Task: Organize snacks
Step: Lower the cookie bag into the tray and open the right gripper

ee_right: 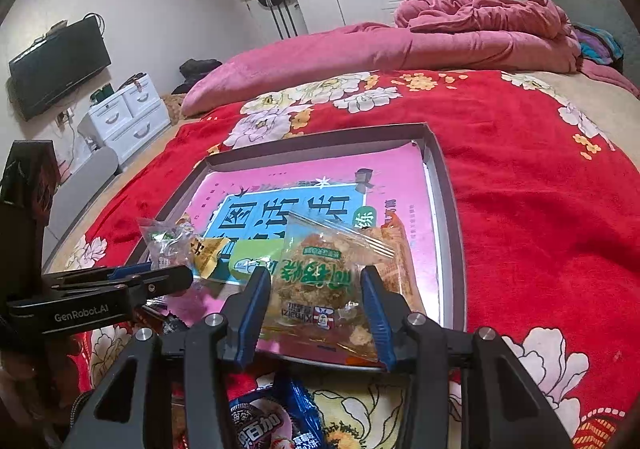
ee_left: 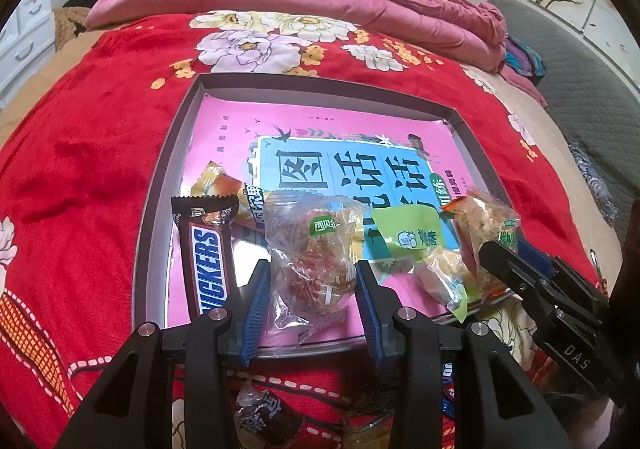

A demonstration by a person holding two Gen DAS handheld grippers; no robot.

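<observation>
Left gripper (ee_left: 312, 289) pinches clear crinkly packet of reddish-brown snack (ee_left: 310, 249) over near edge of shallow grey tray (ee_left: 168, 153); packet's long axis runs straight ahead along fingers.

Right gripper (ee_right: 316, 297) brackets clear green-lettered floss-cake packet (ee_right: 320, 281) (pad contact unclear) at tray's near right.

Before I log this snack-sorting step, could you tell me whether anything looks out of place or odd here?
Nothing looks spilled or torn. Two things stand out: several wrapped snacks still lie on the red floral blanket outside the tray, such as the blue Oreo pack, and the Snickers bar lies slightly askew by the tray's left wall.
</observation>
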